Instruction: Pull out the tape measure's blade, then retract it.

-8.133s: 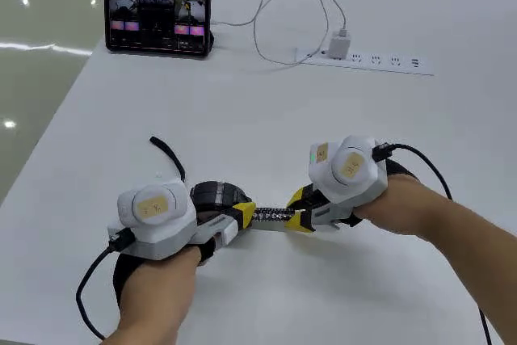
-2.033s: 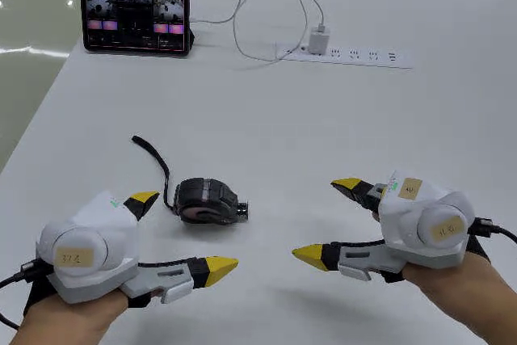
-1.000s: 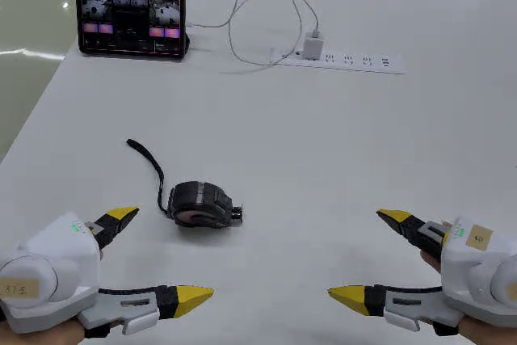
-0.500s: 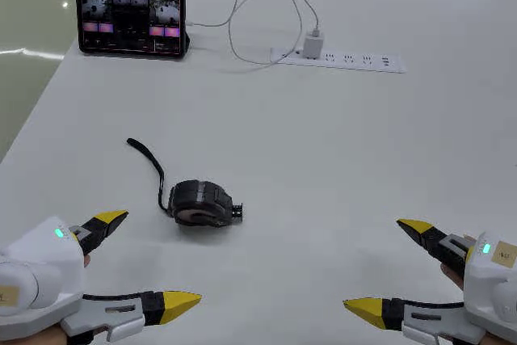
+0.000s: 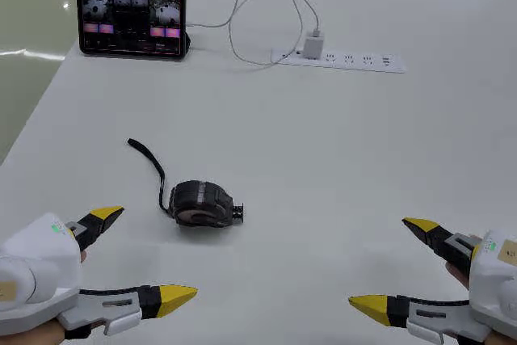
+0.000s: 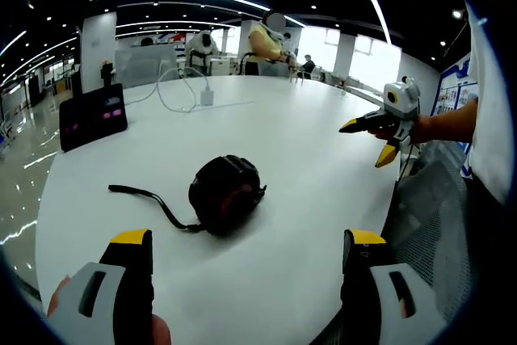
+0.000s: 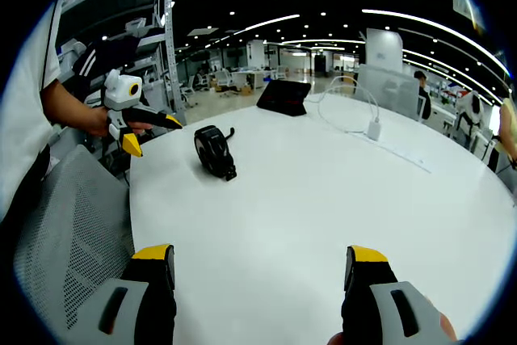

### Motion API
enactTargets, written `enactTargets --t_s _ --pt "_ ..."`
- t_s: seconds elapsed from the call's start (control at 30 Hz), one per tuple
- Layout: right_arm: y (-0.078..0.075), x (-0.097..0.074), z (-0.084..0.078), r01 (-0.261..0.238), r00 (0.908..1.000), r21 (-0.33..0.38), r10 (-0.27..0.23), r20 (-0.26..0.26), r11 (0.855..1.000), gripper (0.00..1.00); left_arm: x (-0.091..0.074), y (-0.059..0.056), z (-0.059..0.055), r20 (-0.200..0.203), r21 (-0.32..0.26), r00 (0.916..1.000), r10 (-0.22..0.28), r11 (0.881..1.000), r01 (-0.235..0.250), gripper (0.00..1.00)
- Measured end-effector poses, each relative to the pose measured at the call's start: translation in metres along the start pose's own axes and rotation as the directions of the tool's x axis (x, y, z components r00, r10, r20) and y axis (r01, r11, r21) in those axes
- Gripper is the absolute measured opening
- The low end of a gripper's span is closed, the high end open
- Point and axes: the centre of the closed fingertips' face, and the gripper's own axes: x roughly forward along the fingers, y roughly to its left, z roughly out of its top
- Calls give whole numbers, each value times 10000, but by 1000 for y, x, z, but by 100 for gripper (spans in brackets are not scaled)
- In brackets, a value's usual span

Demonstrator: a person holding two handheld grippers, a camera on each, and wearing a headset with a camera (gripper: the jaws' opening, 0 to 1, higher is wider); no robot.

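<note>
The black tape measure (image 5: 203,204) lies on the white table, blade fully inside, its black wrist strap (image 5: 148,159) trailing to the far left. It also appears ahead of the left gripper (image 6: 227,194) and far off to the left in the right gripper view (image 7: 213,149). My left gripper (image 5: 139,257) hovers open at the near left edge, a short way in front of the tape measure. At the near right my right gripper (image 5: 400,266) is open too, well apart from it. Nothing is between either pair of jaws.
A tablet (image 5: 132,18) stands at the far left of the table (image 5: 323,159). A white power strip (image 5: 343,59) with a plugged charger and looping cable (image 5: 258,14) lies at the back. The table's left edge drops to a green floor.
Since 8 s ago both grippers have let go of the tape measure, whose blade is back inside. They have drawn back toward the person and apart. Over the last half second, little has moved.
</note>
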Motion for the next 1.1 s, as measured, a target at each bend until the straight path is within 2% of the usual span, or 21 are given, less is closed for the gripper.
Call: enactTargets --t_s 0.77,0.87,1.07,1.1 --pt "4 0 -5 -107 9999 109 108 -126 9999 84 -2 -1 -4 -175 90 9998 -47 9999 49 94" --pt "4 0 -5 -132 9998 94 134 -144 9999 84 -2 -4 -3 -107 255 9998 -158 9995 160 94" --pt "6 0 -5 -180 9997 127 182 -166 9998 84 -1 -6 -4 -161 79 9993 -347 9994 348 97" --pt "6 0 -6 -188 9997 123 190 -175 9997 84 -1 -9 -4 -136 -139 9985 -524 9985 523 97"
